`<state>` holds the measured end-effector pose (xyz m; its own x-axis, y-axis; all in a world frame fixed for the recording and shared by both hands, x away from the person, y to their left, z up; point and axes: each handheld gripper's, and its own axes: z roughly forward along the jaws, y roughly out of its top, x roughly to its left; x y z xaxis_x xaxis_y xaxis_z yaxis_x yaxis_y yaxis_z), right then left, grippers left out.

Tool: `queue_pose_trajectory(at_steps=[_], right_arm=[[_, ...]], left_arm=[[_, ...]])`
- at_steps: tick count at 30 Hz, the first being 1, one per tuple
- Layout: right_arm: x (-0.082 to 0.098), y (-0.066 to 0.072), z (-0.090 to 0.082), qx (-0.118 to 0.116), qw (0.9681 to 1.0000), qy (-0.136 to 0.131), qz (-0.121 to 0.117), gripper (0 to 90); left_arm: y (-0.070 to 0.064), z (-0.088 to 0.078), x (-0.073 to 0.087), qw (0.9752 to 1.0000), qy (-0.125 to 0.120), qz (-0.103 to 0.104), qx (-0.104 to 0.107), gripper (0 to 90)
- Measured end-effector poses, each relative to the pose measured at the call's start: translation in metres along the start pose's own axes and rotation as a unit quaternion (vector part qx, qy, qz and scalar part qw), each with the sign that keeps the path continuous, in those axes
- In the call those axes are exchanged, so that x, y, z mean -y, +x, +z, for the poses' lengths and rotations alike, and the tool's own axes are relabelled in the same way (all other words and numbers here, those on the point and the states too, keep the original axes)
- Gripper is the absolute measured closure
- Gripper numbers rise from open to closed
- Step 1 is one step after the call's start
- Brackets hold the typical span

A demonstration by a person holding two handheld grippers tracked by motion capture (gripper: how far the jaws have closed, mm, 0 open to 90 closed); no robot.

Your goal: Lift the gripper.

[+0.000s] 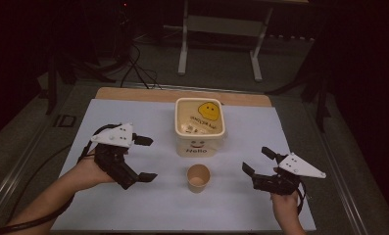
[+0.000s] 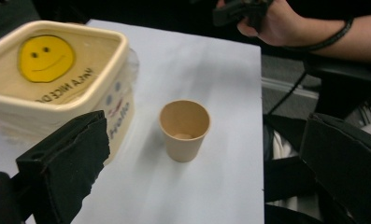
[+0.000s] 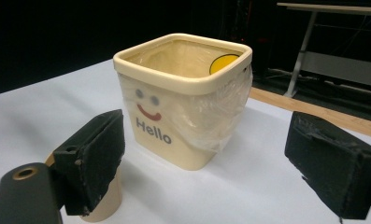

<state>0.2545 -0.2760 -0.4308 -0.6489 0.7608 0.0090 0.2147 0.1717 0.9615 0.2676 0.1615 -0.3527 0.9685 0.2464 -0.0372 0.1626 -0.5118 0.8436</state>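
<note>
A cream square bin with a smiley face and the word "Hello" stands at the middle of the white table, lined with a clear plastic bag. A small brown paper cup stands upright just in front of it, with something small at its bottom. My left gripper hovers open to the left of the cup. My right gripper is open to the cup's right. In the left gripper view the cup lies between the jaws and the bin to its left. In the right gripper view the bin stands ahead and the cup sits behind the left jaw.
The white table cover ends at a wooden strip at the far side. A white desk frame and cables stand on the floor beyond. Dark floor surrounds the table.
</note>
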Motion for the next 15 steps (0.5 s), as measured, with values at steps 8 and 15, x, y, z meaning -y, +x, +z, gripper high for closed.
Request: queue_pose_trajectory(at_steps=[8,15], right_arm=[[-0.001,0.001,0.0,-0.002,1.0,-0.001,0.0,12.1],[0.0,0.0,-0.001,-0.002,1.0,-0.001,0.001,12.0]], left_arm=[[0.001,0.025,-0.016,0.9986,0.045,0.02,0.021,2.3],[0.001,0.041,-0.023,0.996,0.075,0.033,0.035,2.3]])
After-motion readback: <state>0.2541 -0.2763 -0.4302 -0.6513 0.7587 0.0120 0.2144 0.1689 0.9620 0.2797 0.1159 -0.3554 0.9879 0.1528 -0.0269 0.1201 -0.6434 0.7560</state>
